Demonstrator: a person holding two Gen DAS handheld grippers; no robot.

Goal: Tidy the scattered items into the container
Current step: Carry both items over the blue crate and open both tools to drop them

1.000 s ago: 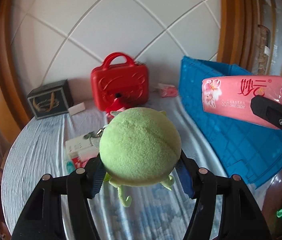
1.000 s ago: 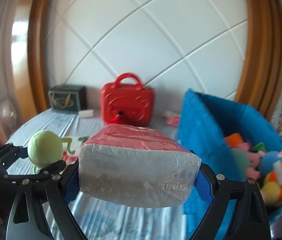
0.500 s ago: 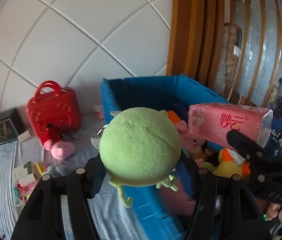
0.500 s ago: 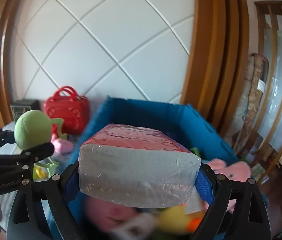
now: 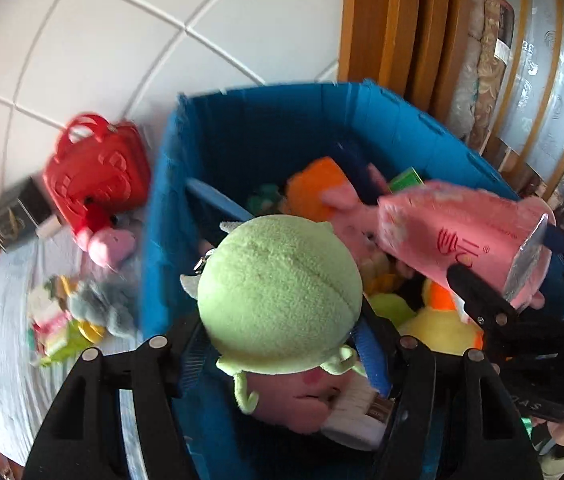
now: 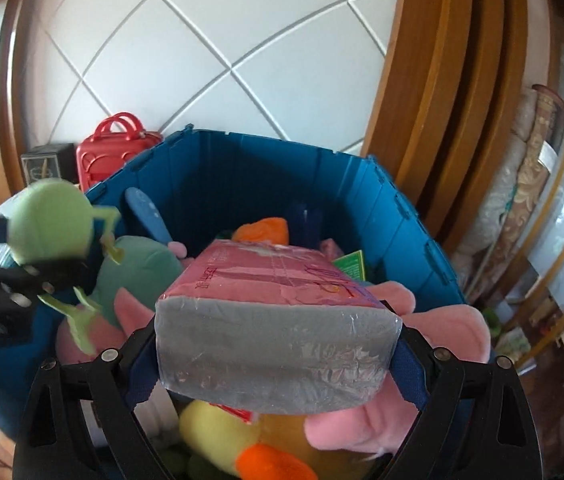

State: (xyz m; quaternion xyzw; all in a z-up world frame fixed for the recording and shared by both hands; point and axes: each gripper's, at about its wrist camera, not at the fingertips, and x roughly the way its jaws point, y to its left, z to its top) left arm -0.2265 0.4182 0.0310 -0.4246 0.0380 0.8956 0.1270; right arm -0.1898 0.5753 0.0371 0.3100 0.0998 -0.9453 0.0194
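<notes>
A round green plush toy (image 5: 279, 296) sits between the fingers of my left gripper (image 5: 282, 320), whose jaws are opening slightly while the pads still touch it. It hangs over the near left part of the blue crate (image 5: 282, 120). My right gripper (image 6: 277, 356) is shut on a pink tissue pack (image 6: 277, 320) and holds it above the crate's middle (image 6: 241, 168). The left wrist view shows that tissue pack (image 5: 458, 236) at right, and the right wrist view shows the green plush toy (image 6: 51, 222) at left.
The crate holds several plush toys, among them a yellow duck (image 6: 221, 432) and a pink pig (image 6: 442, 332). On the table to its left are a red toy case (image 5: 95, 172), a pink plush (image 5: 111, 242) and small scattered items (image 5: 65, 320). A wooden frame (image 5: 382, 20) rises behind.
Both grippers have swung right from over the table to above the blue crate, carrying the green plush and the tissue pack. They now tilt further down into the crate.
</notes>
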